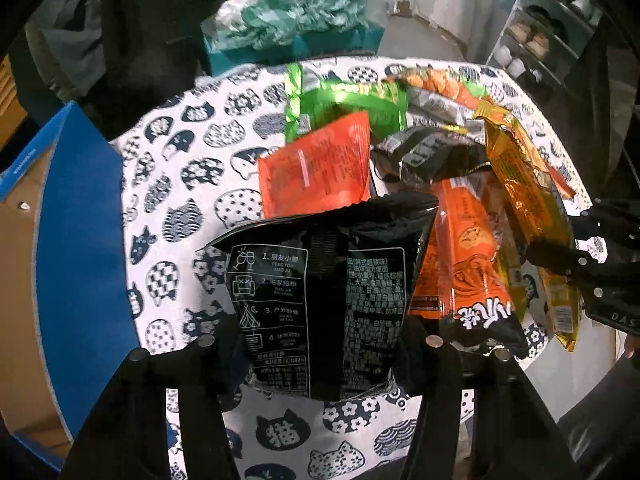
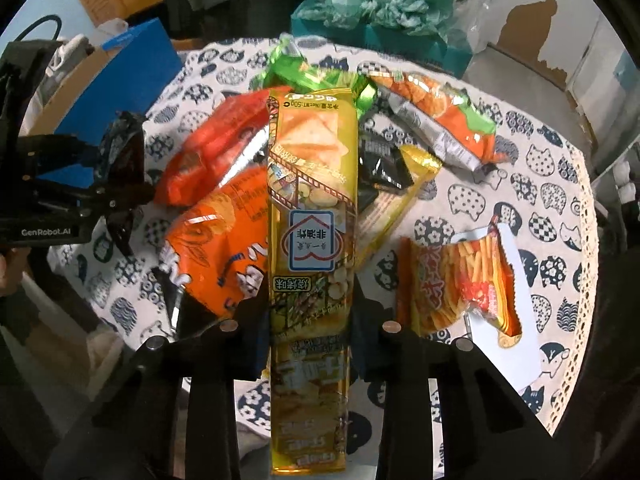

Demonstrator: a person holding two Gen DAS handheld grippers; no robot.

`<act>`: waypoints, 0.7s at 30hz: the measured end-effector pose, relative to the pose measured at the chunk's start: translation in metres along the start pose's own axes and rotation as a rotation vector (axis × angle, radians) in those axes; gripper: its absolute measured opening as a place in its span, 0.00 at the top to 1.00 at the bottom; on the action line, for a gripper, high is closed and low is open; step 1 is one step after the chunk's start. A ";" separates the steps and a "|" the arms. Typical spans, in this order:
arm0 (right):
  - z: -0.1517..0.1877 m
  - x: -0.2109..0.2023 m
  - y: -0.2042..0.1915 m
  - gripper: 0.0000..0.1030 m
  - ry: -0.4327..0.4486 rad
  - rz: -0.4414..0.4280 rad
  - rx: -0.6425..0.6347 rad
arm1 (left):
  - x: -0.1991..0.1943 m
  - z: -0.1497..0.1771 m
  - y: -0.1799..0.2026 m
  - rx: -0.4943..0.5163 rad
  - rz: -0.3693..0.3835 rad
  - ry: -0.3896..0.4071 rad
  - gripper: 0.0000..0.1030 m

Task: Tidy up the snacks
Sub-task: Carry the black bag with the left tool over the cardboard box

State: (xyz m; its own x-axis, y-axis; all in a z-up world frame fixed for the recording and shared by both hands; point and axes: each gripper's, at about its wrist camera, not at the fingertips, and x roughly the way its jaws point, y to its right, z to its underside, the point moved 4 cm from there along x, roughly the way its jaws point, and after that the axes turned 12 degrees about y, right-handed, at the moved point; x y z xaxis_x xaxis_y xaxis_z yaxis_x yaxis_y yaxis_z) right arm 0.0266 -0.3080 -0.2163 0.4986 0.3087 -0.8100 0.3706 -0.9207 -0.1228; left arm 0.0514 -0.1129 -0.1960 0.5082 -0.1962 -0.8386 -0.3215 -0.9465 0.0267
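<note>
From the left wrist, the left gripper [image 1: 320,344] is part way closed and squeezes a black snack bag [image 1: 320,292] at its bottom edge. The bag is puffy and slick, so it could slide out. Its top touches the red packet [image 1: 316,168] in the snack pile, which might get dragged along. The pile sits on a cat-print tablecloth [image 1: 180,184]. A blue cardboard box [image 1: 76,240] stands just beside the table.

From the right wrist, the right gripper [image 2: 310,328] is almost shut on a long yellow cracker pack [image 2: 312,216]. It is held near one end, so the far end could droop and bump the orange chip bag [image 2: 216,248]. A fries packet [image 2: 452,280] lies apart. Behind the table sits a teal box [image 2: 384,44] stuffed with green bags.
</note>
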 end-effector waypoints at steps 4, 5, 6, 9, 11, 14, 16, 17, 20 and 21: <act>-0.013 -0.013 -0.007 0.70 0.039 0.002 0.000 | -0.018 -0.004 -0.007 0.012 -0.028 0.038 0.44; -0.016 -0.014 -0.009 0.70 0.045 0.003 -0.001 | -0.022 -0.004 -0.007 0.017 -0.035 0.046 0.44; -0.019 -0.017 -0.010 0.70 0.052 0.008 -0.001 | -0.027 -0.006 -0.009 0.025 -0.046 0.055 0.44; -0.031 -0.024 -0.014 0.70 0.070 0.024 0.005 | -0.042 -0.010 -0.018 0.032 -0.071 0.081 0.44; -0.038 -0.027 -0.018 0.70 0.085 0.028 0.010 | -0.052 -0.012 -0.026 0.025 -0.083 0.100 0.44; -0.053 -0.033 -0.025 0.70 0.110 0.020 0.018 | -0.066 -0.017 -0.038 0.013 -0.105 0.129 0.44; -0.061 -0.034 -0.029 0.70 0.121 0.018 0.018 | -0.074 -0.019 -0.046 0.007 -0.115 0.145 0.44; -0.066 -0.036 -0.033 0.70 0.125 0.016 0.018 | -0.079 -0.021 -0.051 0.006 -0.128 0.155 0.44; -0.082 -0.039 -0.045 0.70 0.145 0.002 0.015 | -0.090 -0.023 -0.065 0.009 -0.161 0.175 0.44; -0.086 -0.039 -0.049 0.70 0.151 -0.003 0.014 | -0.094 -0.024 -0.072 0.003 -0.170 0.182 0.44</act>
State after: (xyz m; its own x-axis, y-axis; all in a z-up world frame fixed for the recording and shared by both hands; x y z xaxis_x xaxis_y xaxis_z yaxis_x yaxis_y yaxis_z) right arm 0.0563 -0.2544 -0.1293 0.6100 0.3431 -0.7143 0.3621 -0.9225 -0.1339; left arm 0.0462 -0.0327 -0.1061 0.6908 -0.0776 -0.7189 -0.2211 -0.9693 -0.1079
